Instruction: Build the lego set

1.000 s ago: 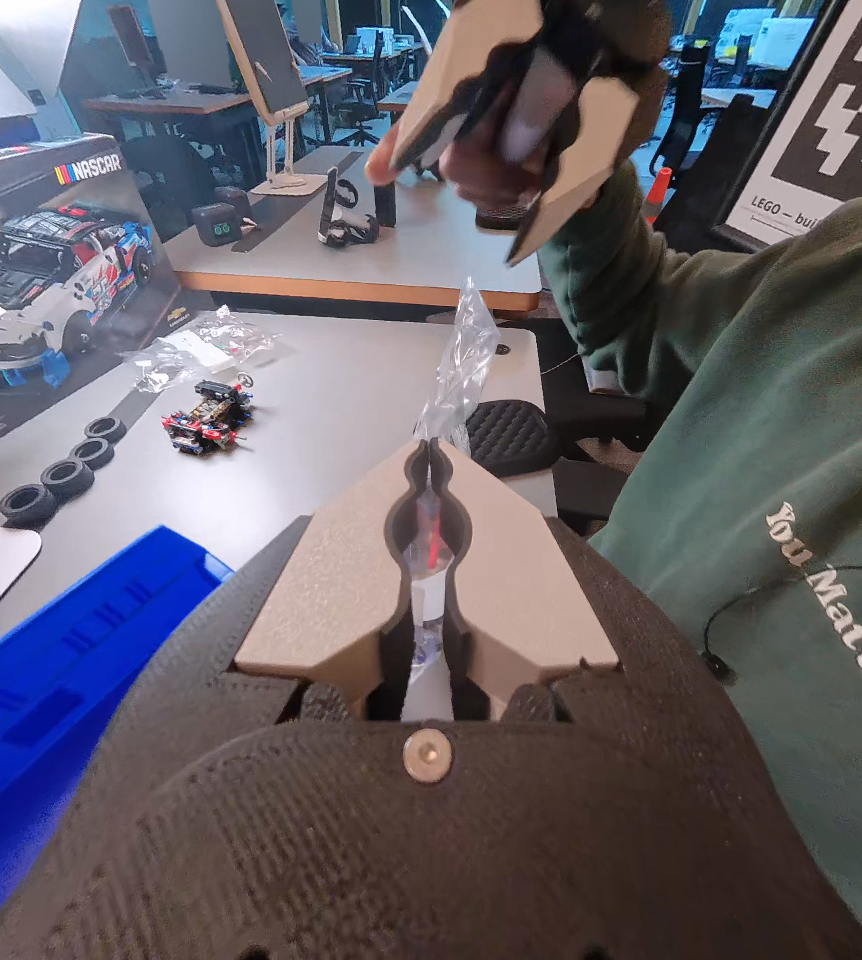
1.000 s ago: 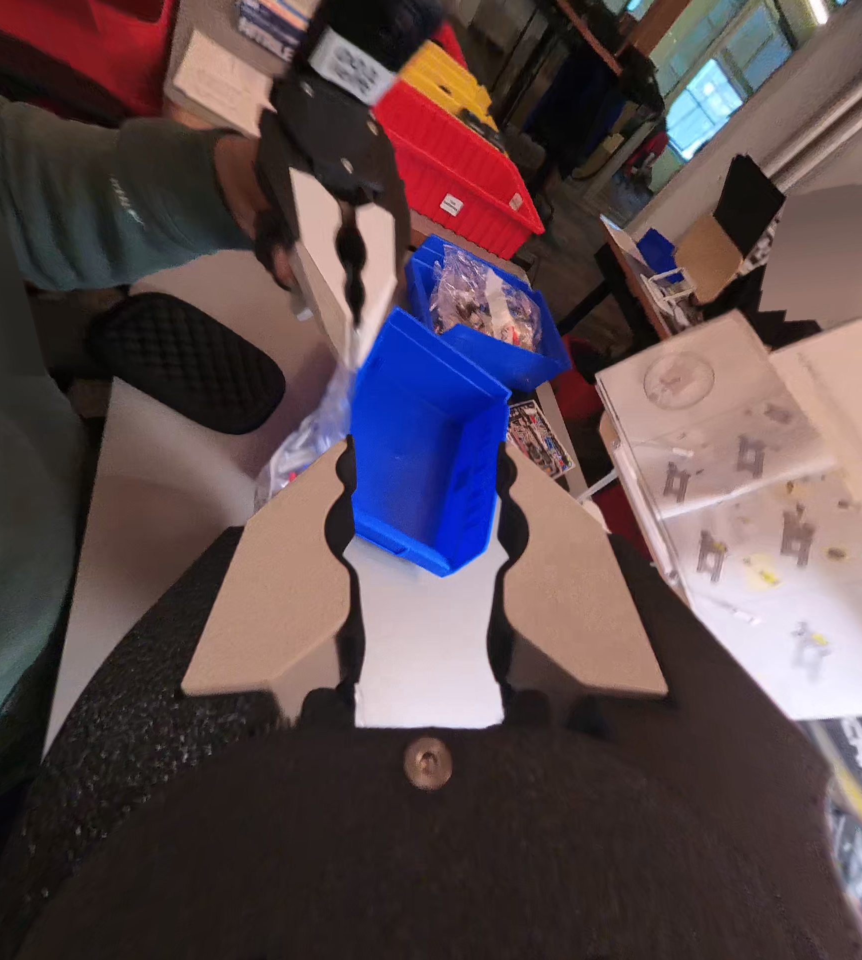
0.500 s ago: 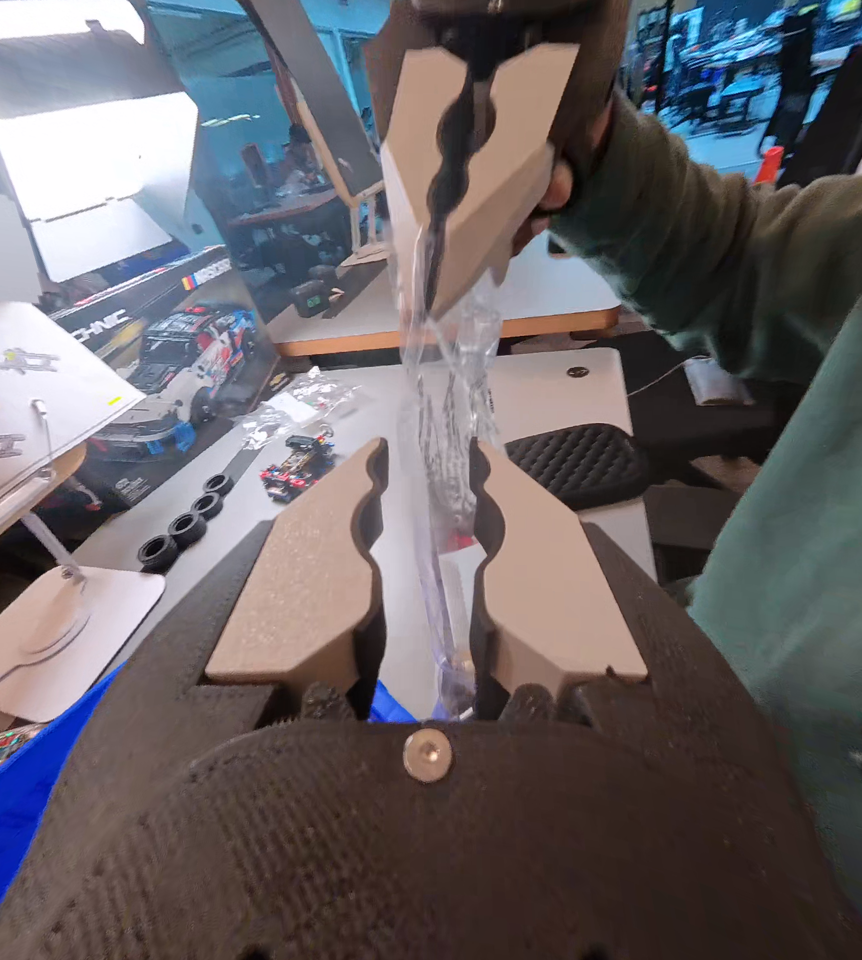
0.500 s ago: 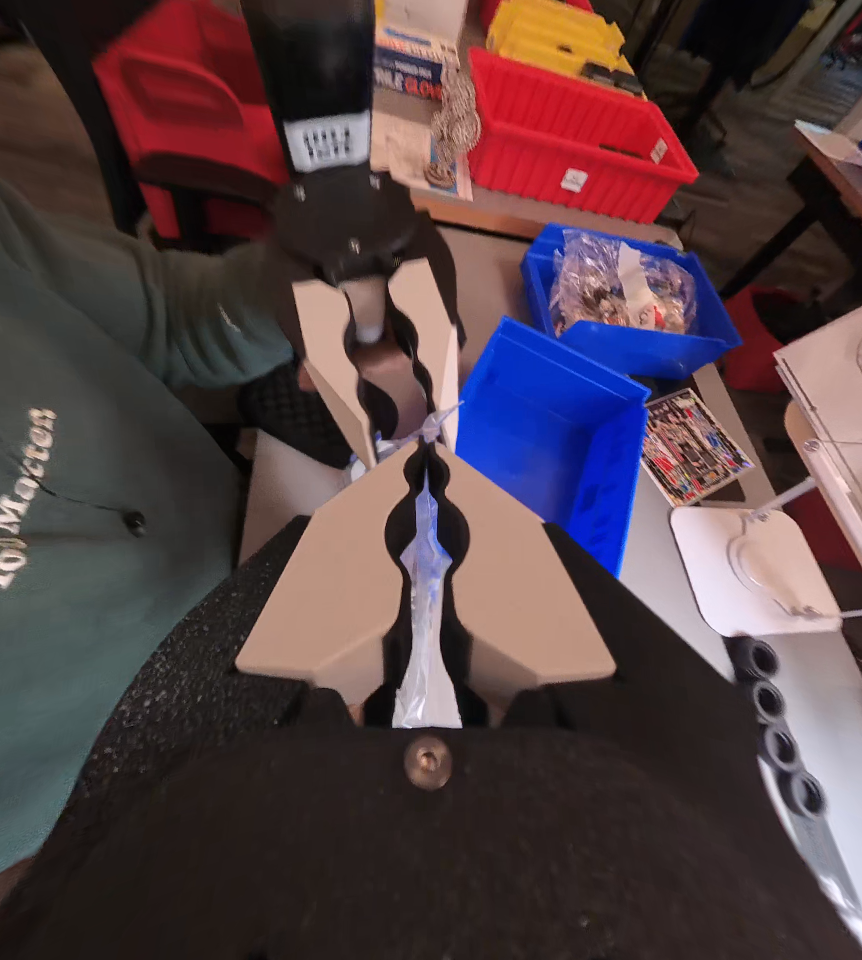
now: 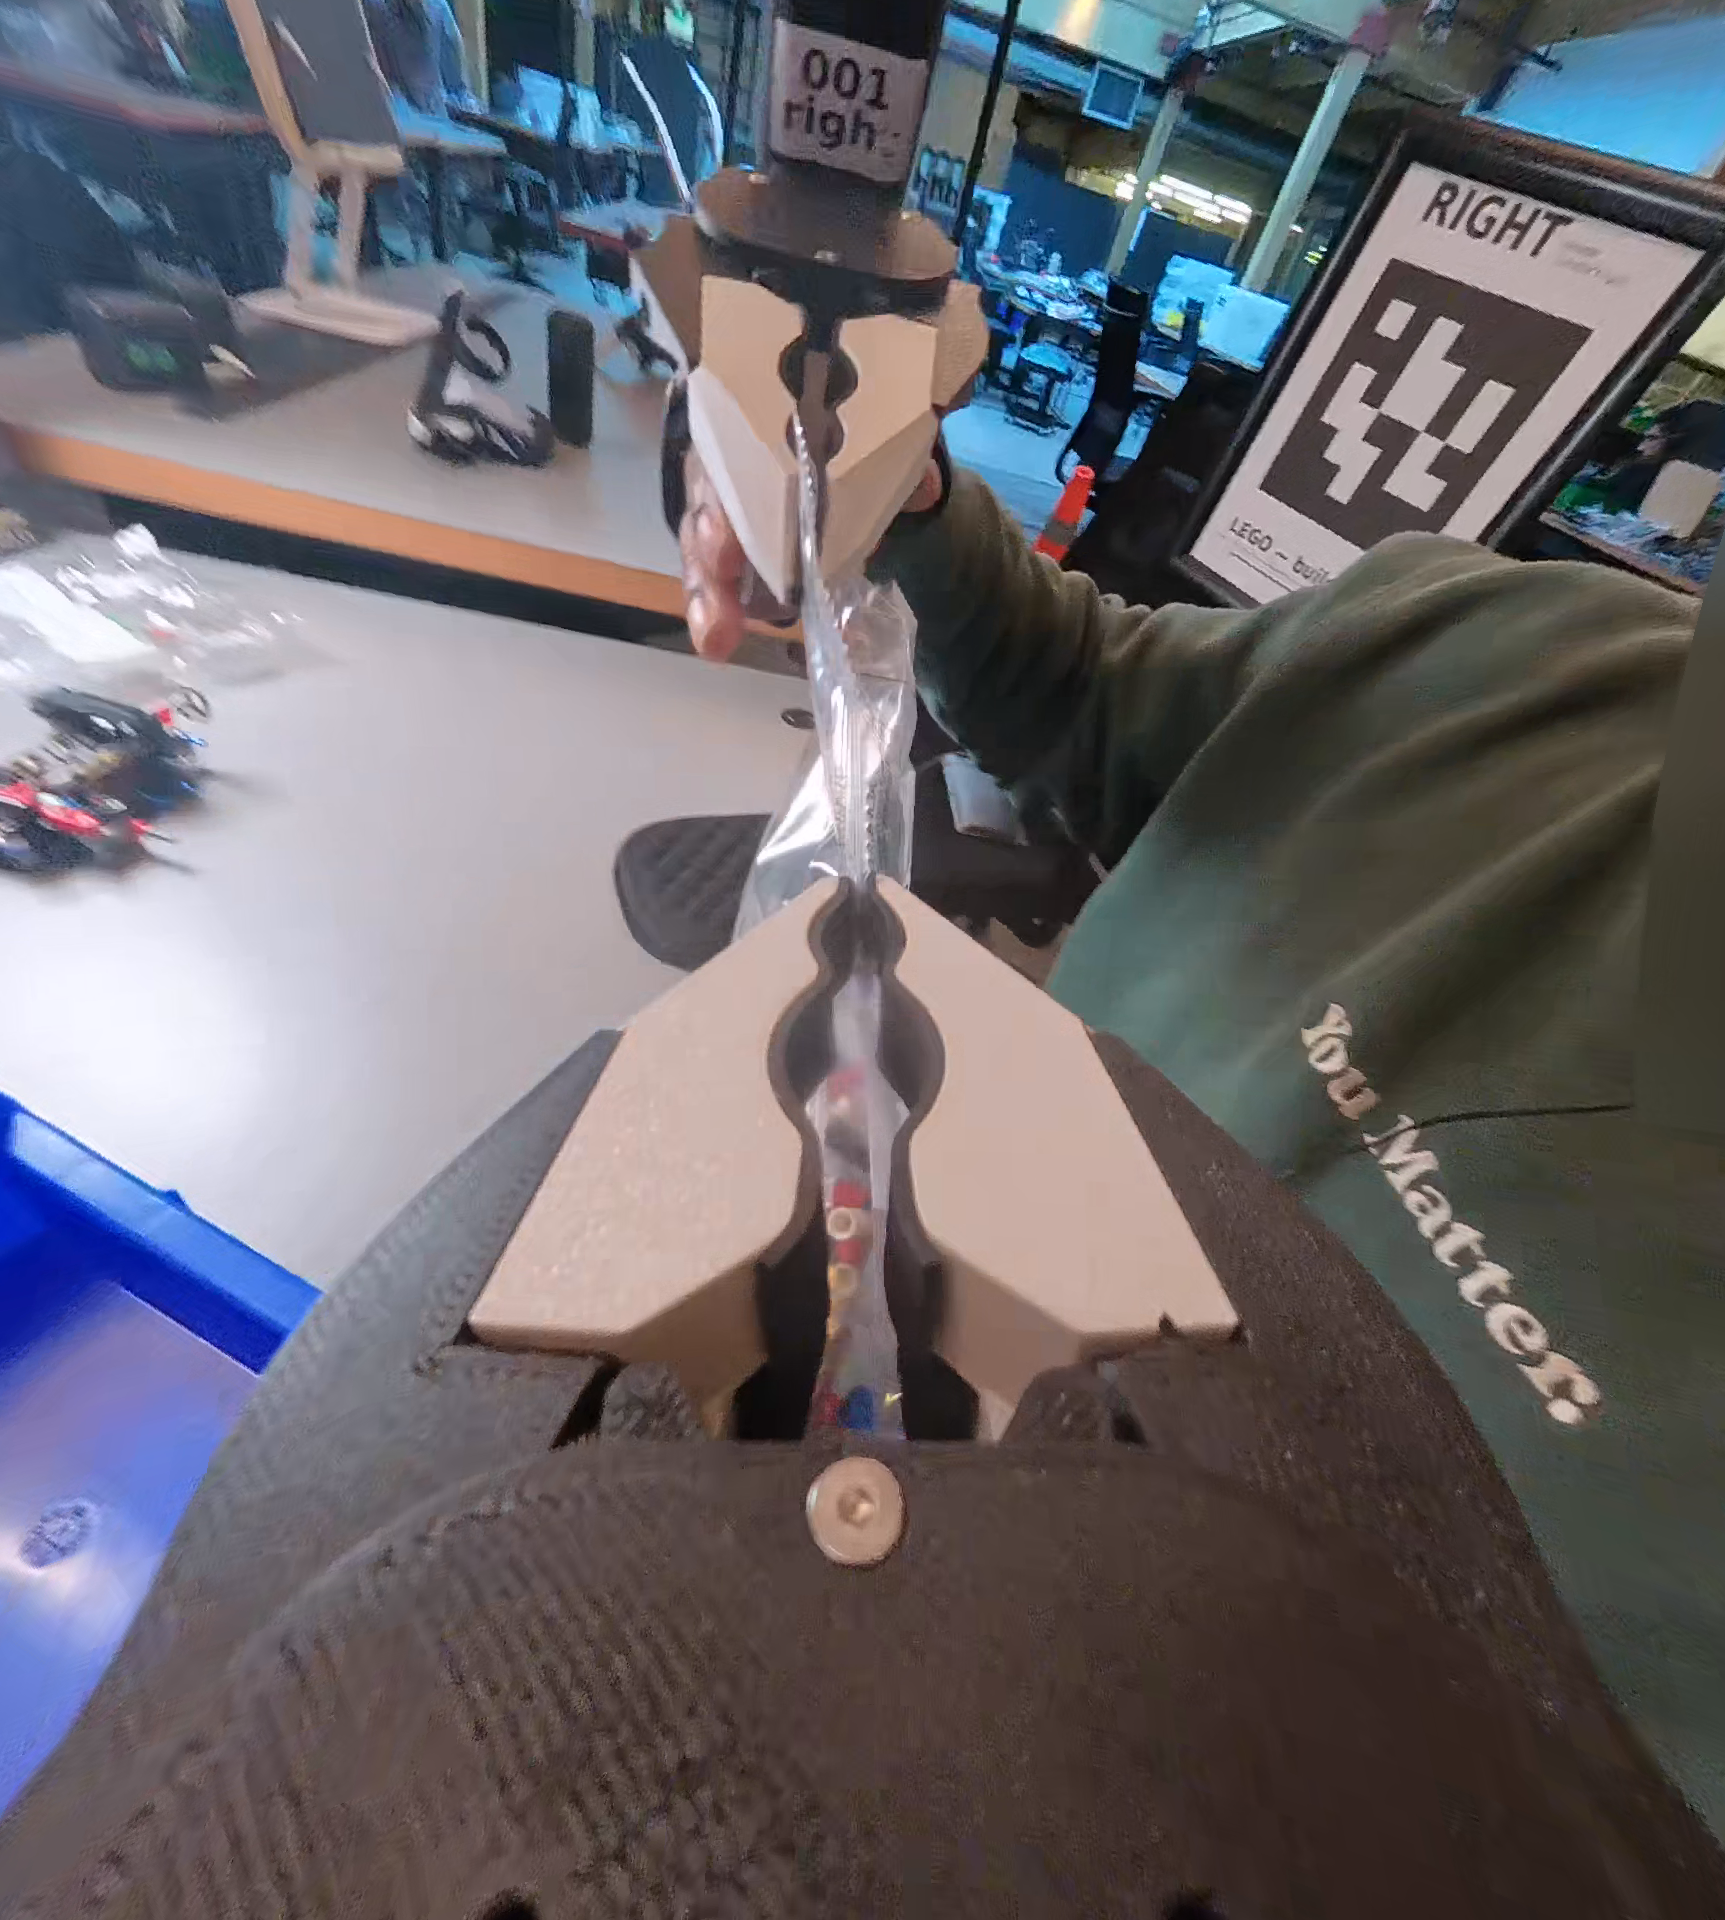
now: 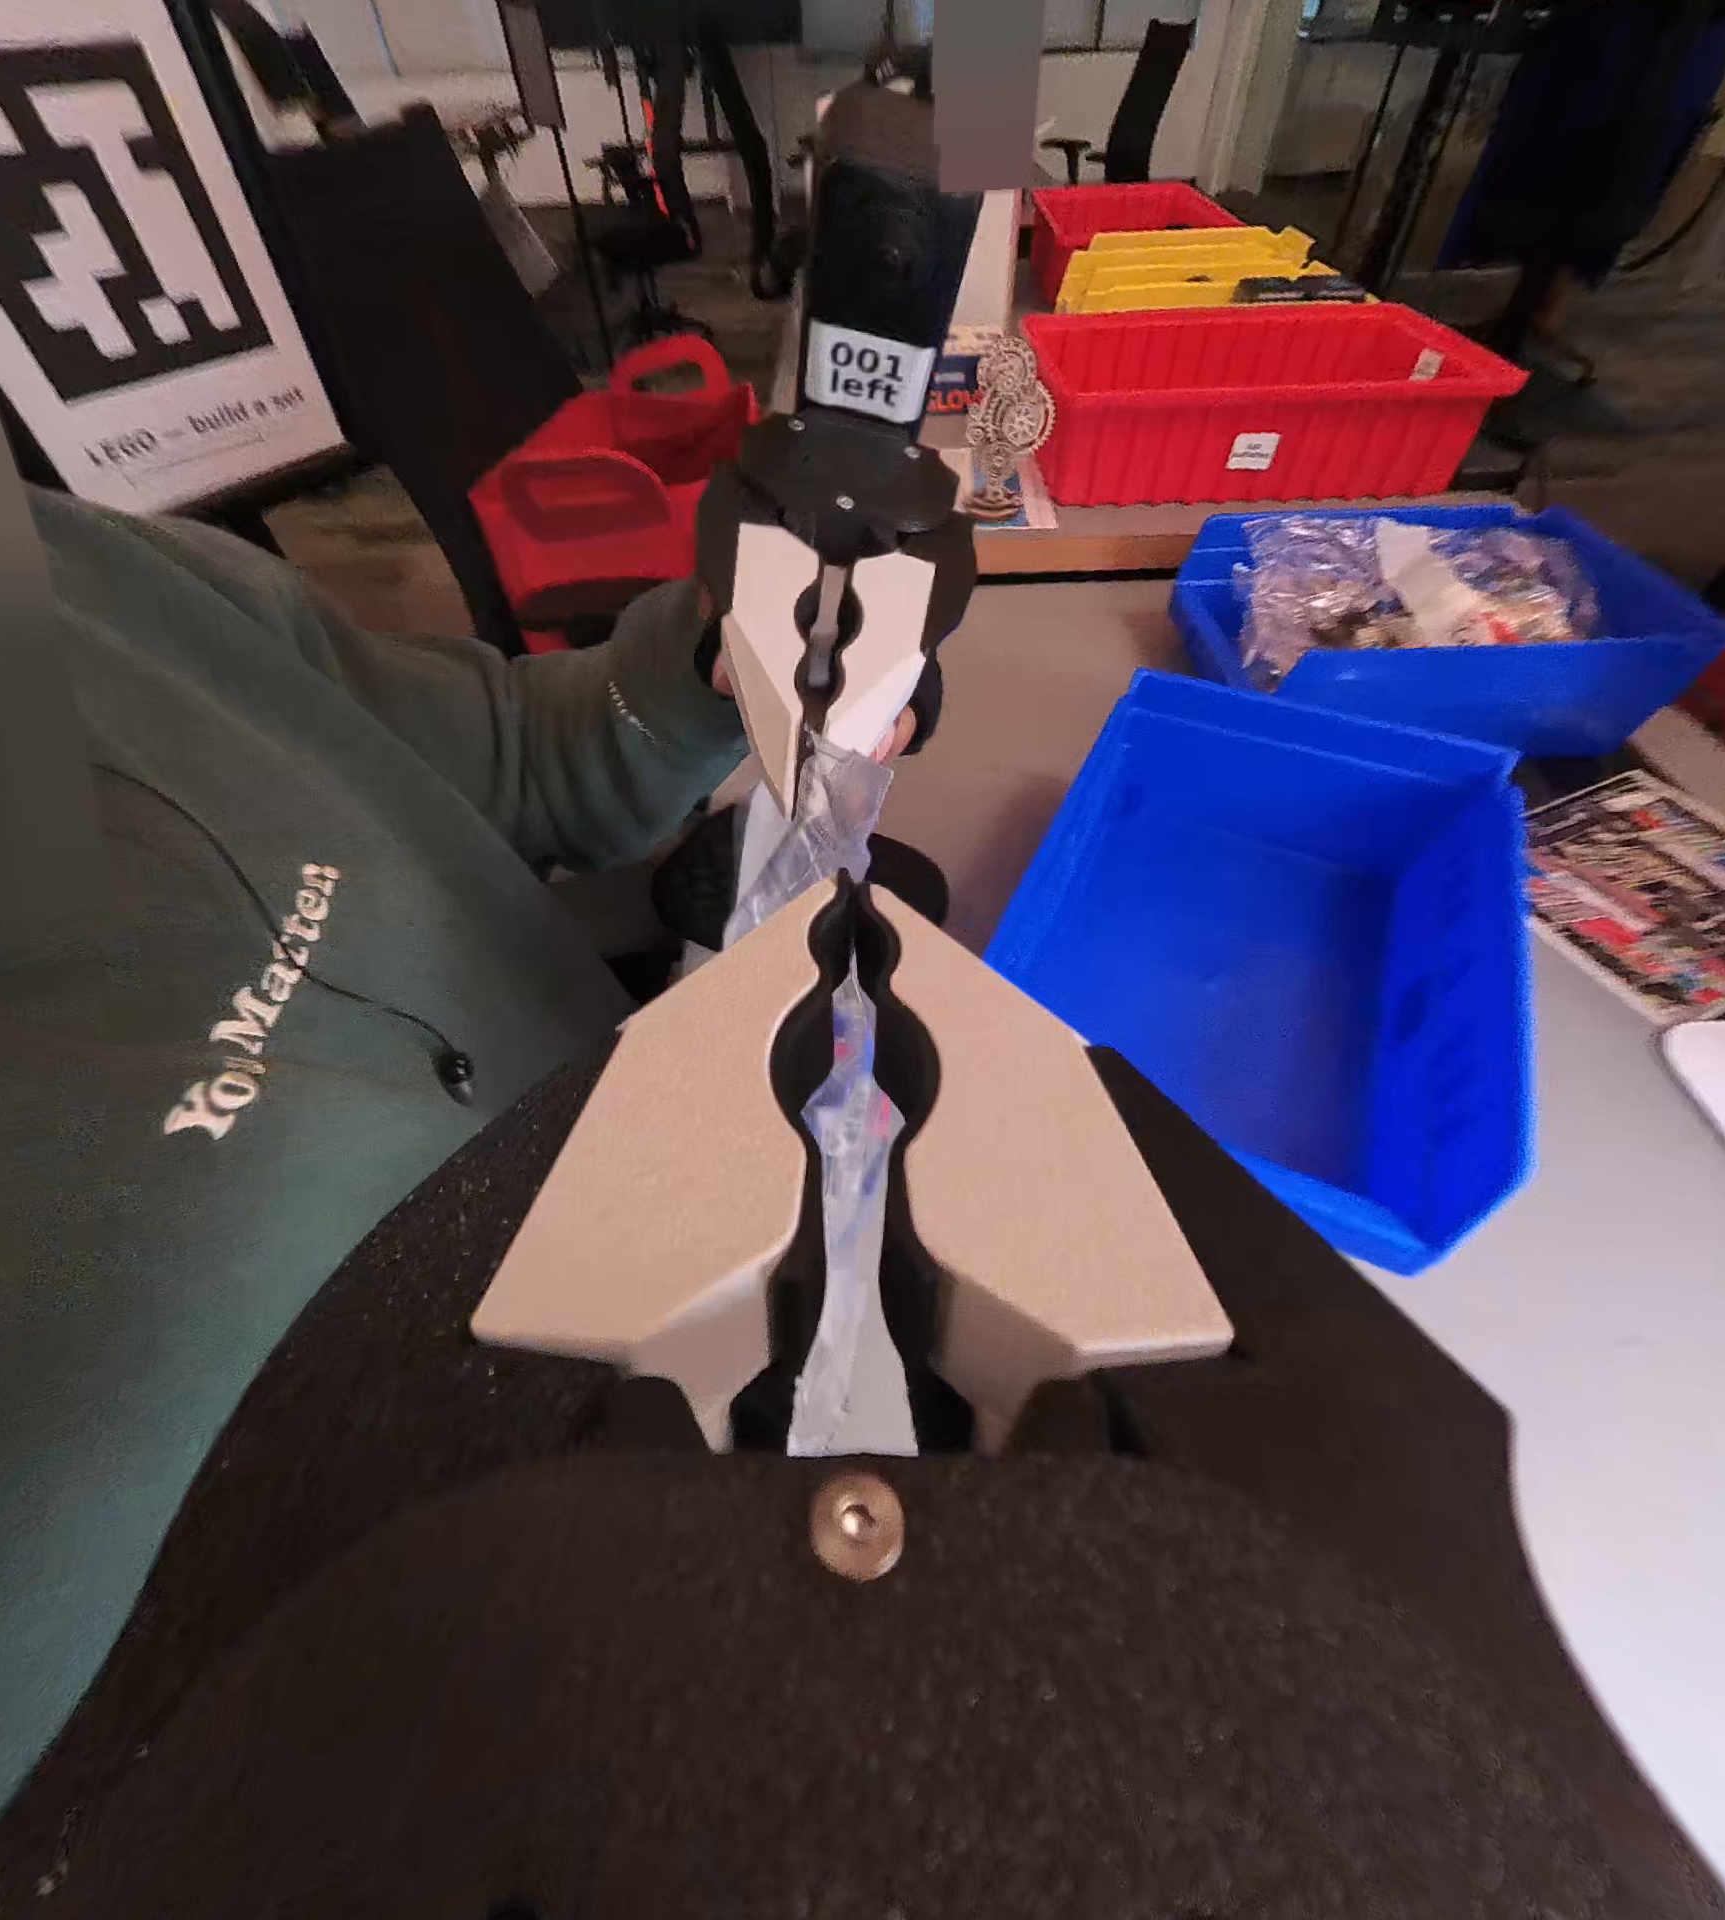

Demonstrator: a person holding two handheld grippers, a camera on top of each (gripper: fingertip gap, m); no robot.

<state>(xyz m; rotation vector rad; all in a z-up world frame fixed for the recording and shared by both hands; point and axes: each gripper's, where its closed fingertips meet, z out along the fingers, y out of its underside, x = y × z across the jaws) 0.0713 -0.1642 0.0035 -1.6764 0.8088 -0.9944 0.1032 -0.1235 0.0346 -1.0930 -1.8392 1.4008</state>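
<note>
A clear plastic bag [image 5: 853,748] of small LEGO parts is held in the air between both grippers. My left gripper [image 5: 860,899] is shut on its lower end, and coloured pieces show between the jaws. My right gripper [image 5: 793,582] is shut on the upper end, facing the left one. In the right wrist view my right gripper [image 6: 847,888] pinches the bag [image 6: 822,826], and the left gripper [image 6: 796,795] holds it just beyond. A partly built LEGO car [image 5: 47,790] lies on the grey table [image 5: 370,883] at the left.
An empty blue bin [image 6: 1284,956] stands right of the grippers, also in the left wrist view [image 5: 58,1299]. A second blue bin [image 6: 1616,665] holds more bags. Red bins [image 6: 1253,416] stand behind. A booklet [image 6: 1668,894] lies at the right. Loose bags [image 5: 58,613] lie far left. A person's green sleeve is close. Left tips to right tips: about 7 centimeters.
One second ago only the left gripper held the bag and the right was open. The right then shut on it while the left opened. Now both are shut on the bag.
</note>
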